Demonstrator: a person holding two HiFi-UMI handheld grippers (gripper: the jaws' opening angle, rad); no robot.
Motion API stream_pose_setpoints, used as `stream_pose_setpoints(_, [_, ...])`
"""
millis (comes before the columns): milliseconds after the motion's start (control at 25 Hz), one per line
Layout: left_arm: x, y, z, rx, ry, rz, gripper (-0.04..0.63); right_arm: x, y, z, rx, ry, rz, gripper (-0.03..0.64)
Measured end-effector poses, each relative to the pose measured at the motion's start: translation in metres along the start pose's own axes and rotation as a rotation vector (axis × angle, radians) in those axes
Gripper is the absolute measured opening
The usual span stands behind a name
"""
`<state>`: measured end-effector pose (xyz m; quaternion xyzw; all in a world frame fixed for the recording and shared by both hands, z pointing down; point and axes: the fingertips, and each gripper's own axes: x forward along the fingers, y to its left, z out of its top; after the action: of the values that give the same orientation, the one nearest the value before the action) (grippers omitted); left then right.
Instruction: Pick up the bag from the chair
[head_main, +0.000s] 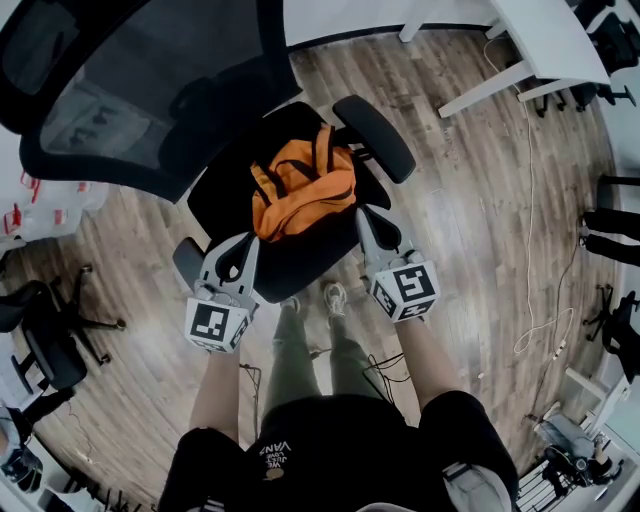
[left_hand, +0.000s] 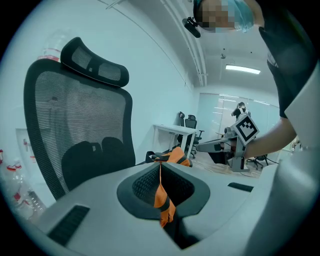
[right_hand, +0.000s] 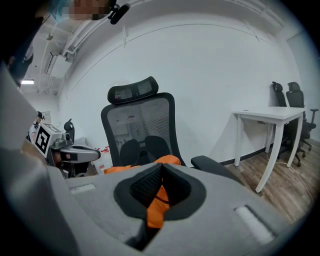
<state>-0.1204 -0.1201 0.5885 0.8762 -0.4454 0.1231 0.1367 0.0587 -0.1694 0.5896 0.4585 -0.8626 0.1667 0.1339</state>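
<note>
The orange bag (head_main: 303, 185), trimmed with black straps, is seen over the seat of the black office chair (head_main: 300, 262), between the mesh backrest (head_main: 150, 90) and the seat's near edge, with the padded armrest (head_main: 375, 135) just beside it on the right. Whether it rests fully on the seat cannot be told.

The bag is gripped at its two near corners. The left gripper (head_main: 247, 238) is pressed together on an orange strip of the bag, which is seen running through the closed jaw line in the left gripper view. The right gripper (head_main: 362, 215) is likewise clamped on a fold of orange fabric, shown between its jaws in the right gripper view. Both grippers are pointed slightly downward toward the chair, one at each side of the bag.

The grippers are held by a person (head_main: 335, 440) standing just in front of the seat. The chair is placed on a wooden floor (head_main: 470, 200), and a white desk (head_main: 550, 40) is seen well apart at the upper right.
</note>
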Motion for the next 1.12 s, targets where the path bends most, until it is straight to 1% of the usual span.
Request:
stream_pose_setpoints(200, [0.003,0.005,-0.01,-0.024,0.027,0.009,0.005,0.004,-0.001,-0.008,-0.002,0.022,0.01,-0.002])
stream_pose_setpoints(440, [0.01,0.009,-0.019,-0.023,0.046,0.003,0.006,0.011,-0.002,-0.019,-0.003,0.043,0.014,0.0])
stream_pose_setpoints(600, [0.012,0.014,-0.024,-0.039,0.058,0.007,0.006,0.014,-0.004,-0.024,-0.005,0.052,0.014,0.0])
stream_pose_setpoints(800, [0.015,0.016,-0.033,-0.055,0.075,-0.003,0.028,0.019,-0.006,-0.032,0.007,0.065,0.012,0.0])
stream_pose_setpoints(840, [0.016,0.016,-0.034,-0.059,0.078,-0.001,0.045,0.02,-0.006,-0.034,0.014,0.07,0.016,0.029])
stream_pose_setpoints(880, [0.016,0.017,-0.035,-0.061,0.08,0.003,0.051,0.022,-0.005,-0.036,0.021,0.078,0.019,0.127])
stream_pose_setpoints(920, [0.017,0.018,-0.035,-0.062,0.082,0.005,0.052,0.023,-0.005,-0.038,0.023,0.085,0.022,0.146])
stream_pose_setpoints(1040, [0.017,0.019,-0.037,-0.072,0.083,0.003,0.062,0.026,-0.004,-0.042,0.015,0.099,0.024,0.147])
stream_pose_setpoints(1120, [0.018,0.02,-0.039,-0.085,0.081,0.004,0.116,0.027,-0.005,-0.046,0.016,0.108,0.024,0.148])
